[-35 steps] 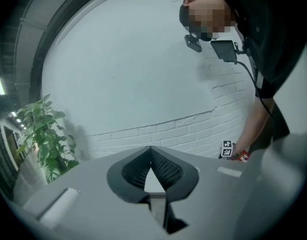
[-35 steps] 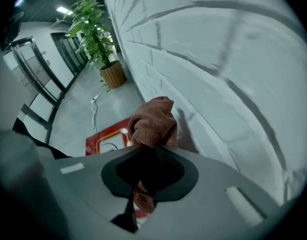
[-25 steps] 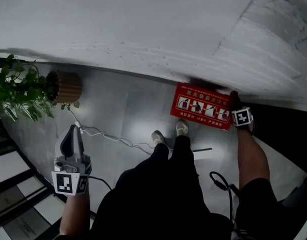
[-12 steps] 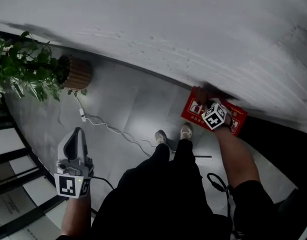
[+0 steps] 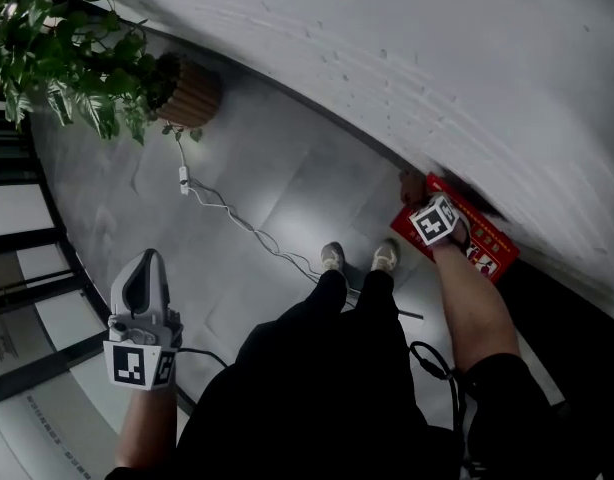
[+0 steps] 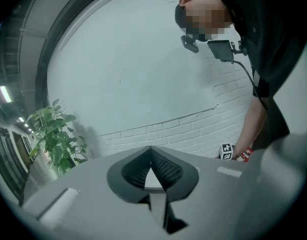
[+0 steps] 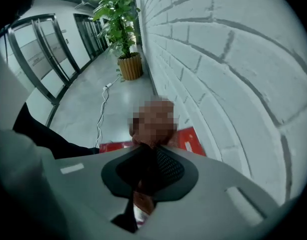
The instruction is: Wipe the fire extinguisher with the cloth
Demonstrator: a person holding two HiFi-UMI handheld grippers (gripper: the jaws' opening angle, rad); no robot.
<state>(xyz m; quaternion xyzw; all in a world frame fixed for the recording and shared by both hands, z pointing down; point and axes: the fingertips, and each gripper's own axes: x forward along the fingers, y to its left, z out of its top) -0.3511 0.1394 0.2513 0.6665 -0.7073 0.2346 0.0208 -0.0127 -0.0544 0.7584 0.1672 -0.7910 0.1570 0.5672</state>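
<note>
A red fire extinguisher box (image 5: 487, 248) with white pictograms lies on the floor at the foot of the white brick wall. My right gripper (image 5: 423, 194) points steeply down over the box's left end, its marker cube (image 5: 435, 220) facing up. In the right gripper view its jaws (image 7: 146, 153) are shut on a brownish-red cloth (image 7: 142, 200); a mosaic patch hides what lies just past the tips, with the red box (image 7: 191, 139) behind. My left gripper (image 5: 147, 260) hangs at the lower left, far from the box, shut and empty (image 6: 151, 152). I cannot make out the extinguisher itself.
A potted plant (image 5: 72, 63) in a ribbed brown pot (image 5: 192, 93) stands by the wall (image 5: 437, 58) at upper left. A white cable (image 5: 237, 220) runs across the grey floor towards my shoes (image 5: 333, 258). Glass doors (image 5: 17, 268) line the left side.
My right gripper has slid from the red box's right end to its left end and rolled over. The view has swung, so the plant and wall sit higher. The left gripper drifted slightly.
</note>
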